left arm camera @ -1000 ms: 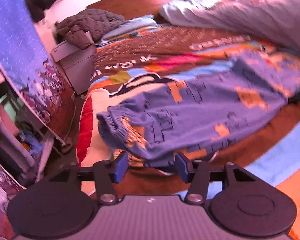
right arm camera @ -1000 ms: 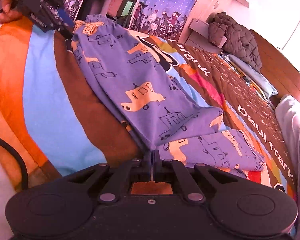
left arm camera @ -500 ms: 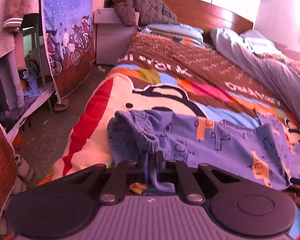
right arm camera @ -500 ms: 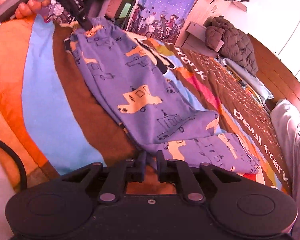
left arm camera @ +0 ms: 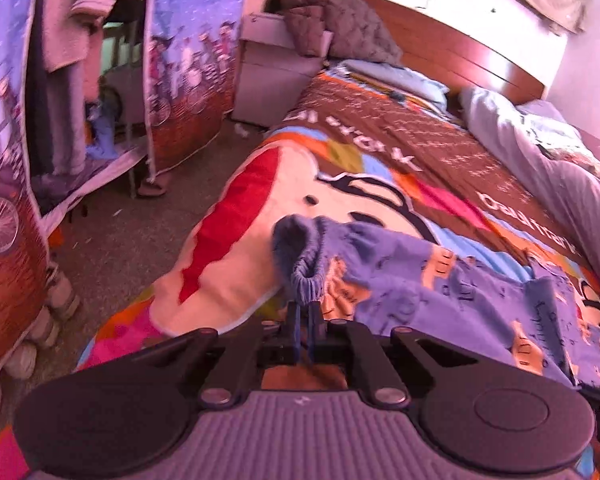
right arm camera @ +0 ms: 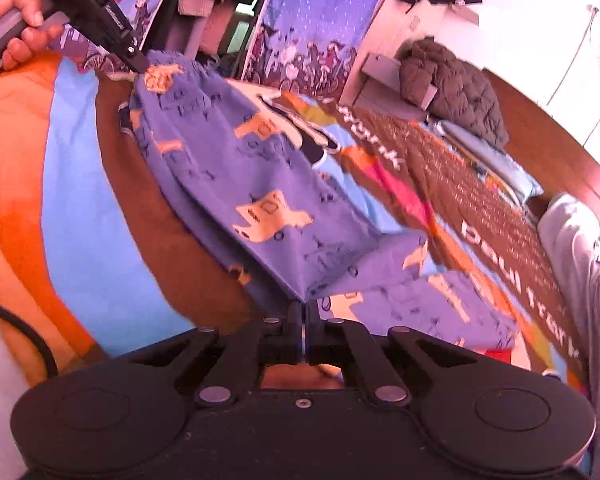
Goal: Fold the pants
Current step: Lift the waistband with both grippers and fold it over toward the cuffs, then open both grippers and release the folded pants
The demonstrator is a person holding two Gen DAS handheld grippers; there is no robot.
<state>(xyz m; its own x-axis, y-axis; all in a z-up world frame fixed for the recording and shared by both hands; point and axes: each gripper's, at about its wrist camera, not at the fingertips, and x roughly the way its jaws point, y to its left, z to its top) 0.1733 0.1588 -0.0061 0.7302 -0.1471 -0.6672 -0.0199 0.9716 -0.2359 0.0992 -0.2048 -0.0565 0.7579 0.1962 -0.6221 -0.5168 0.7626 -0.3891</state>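
Observation:
Blue pants [right arm camera: 236, 184] with cream cartoon prints hang stretched above a colourful bedspread [right arm camera: 80, 184]. My left gripper [left arm camera: 304, 312] is shut on the bunched elastic waistband [left arm camera: 306, 276], which rises from between its fingers. In the right wrist view that same left gripper [right arm camera: 138, 65] pinches the waistband at the far top left, held by a hand [right arm camera: 18, 26]. My right gripper [right arm camera: 303, 308] is shut on a folded edge of the pants [right arm camera: 300, 288] near the legs. The cloth is lifted and taut between the two grips. Loose leg ends [right arm camera: 432, 312] lie on the bed.
The bed [left arm camera: 400, 168] runs to a wooden headboard [left arm camera: 460, 56] with pillows and a grey duvet [left arm camera: 548, 176]. A dark quilted jacket [right arm camera: 448, 88] sits on a bedside cabinet [left arm camera: 272, 76]. A fabric wardrobe [left arm camera: 192, 60] and floor [left arm camera: 120, 240] lie left of the bed.
My left gripper went from open to shut on the waistband, rolled level and lifted it. The right gripper eased briefly, then shut again on the cloth edge; the pants now hang taut between both.

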